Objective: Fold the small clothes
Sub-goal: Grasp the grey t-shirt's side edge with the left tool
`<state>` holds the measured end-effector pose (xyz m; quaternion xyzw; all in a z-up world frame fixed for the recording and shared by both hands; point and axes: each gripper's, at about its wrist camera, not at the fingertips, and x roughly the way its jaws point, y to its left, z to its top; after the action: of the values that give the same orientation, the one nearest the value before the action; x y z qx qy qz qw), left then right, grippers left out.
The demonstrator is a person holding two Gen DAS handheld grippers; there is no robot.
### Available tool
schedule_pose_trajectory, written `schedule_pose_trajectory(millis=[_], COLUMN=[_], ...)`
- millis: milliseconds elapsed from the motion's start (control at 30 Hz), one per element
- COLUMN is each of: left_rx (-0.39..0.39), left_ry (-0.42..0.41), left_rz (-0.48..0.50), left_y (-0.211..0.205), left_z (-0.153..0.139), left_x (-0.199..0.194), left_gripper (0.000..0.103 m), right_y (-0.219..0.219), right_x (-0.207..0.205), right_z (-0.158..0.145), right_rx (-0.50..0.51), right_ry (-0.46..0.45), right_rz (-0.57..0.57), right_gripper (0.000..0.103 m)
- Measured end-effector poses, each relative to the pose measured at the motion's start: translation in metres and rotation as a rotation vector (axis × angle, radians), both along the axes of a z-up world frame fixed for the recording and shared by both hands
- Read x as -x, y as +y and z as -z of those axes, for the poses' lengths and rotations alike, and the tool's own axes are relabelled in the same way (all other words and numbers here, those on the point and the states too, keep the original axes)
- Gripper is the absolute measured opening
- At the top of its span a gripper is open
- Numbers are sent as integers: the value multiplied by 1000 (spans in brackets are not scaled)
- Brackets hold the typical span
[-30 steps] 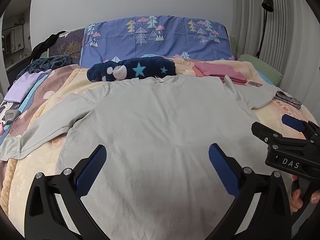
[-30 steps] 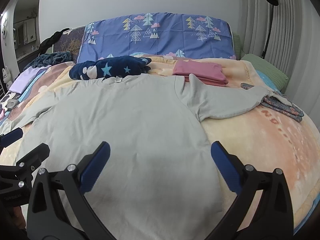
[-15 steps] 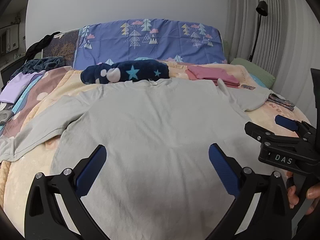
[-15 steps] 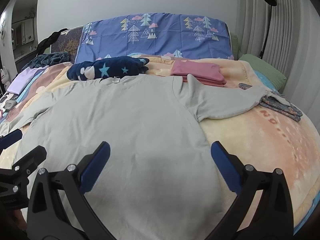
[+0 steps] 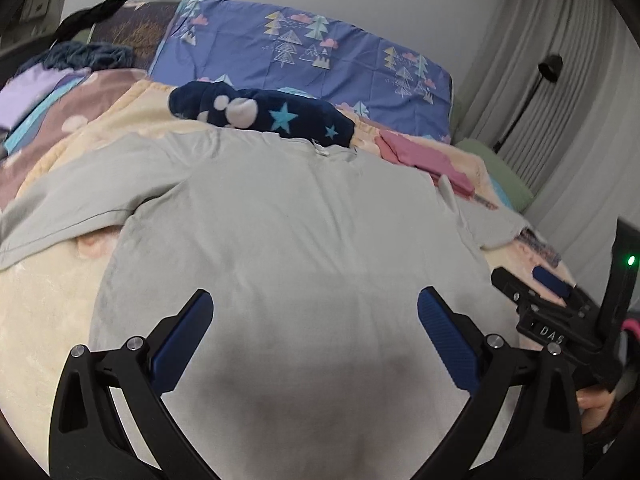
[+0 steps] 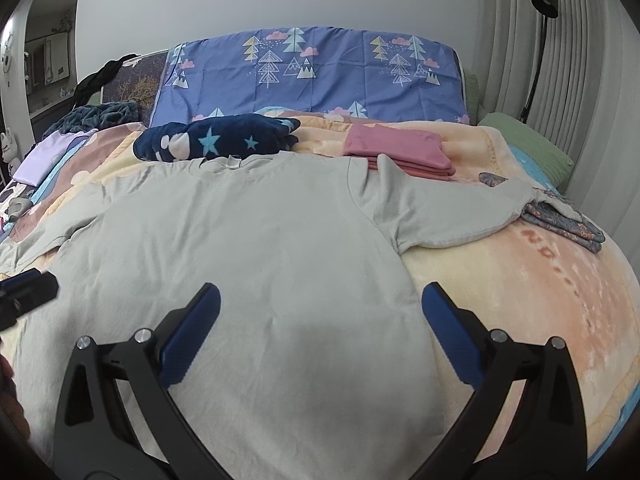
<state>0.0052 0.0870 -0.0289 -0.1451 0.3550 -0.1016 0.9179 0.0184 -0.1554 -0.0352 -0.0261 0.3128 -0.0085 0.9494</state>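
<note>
— Left wrist view? — Left gripper (image 5: 314, 338) spread wide above the grey T-shirt (image 5: 280, 240), which lies flat on the bed blanket (image 5: 44, 300).
— Right wrist view? — Right gripper (image 6: 320, 330) wide too, empty, over the shirt's hem; folded pink clothes (image 6: 396, 150) near the headboard edge.

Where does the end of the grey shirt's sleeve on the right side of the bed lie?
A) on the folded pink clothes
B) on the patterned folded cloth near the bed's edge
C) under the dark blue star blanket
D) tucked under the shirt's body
B: in the right wrist view the grey shirt is spread flat and its sleeve tip rests on the patterned folded cloth.
</note>
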Motion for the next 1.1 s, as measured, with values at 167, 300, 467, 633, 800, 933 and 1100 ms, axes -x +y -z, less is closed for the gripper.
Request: schedule_pose_trajectory(millis=[167, 300, 467, 633, 800, 933, 1100], left_rx=[-81, -83, -14, 126, 263, 347, 479], left_ry=[-22, -21, 32, 90, 162, 225, 160], left_rz=[-88, -128, -201, -474, -757, -919, -993], left_y=[21, 34, 91, 212, 320, 384, 428], left_z=[-9, -11, 6, 29, 58, 80, 95], left_x=[1, -2, -5, 12, 55, 67, 59], left_gripper=[102, 95, 55, 44, 49, 59, 48], right_y=[4, 7, 6, 2, -2, -3, 0], right_x=[-3, -6, -10, -14, -20, -23, -22], right_z=[4, 6, 8, 12, 17, 20, 21], right_rx=[-1, 1, 12, 24, 32, 12, 38], right_ry=[13, 24, 31, 39, 56, 71, 59], right_rz=[-9, -14, -5, 10, 33, 39, 30], right_gripper=[101, 101, 101, 101, 101, 101, 101])
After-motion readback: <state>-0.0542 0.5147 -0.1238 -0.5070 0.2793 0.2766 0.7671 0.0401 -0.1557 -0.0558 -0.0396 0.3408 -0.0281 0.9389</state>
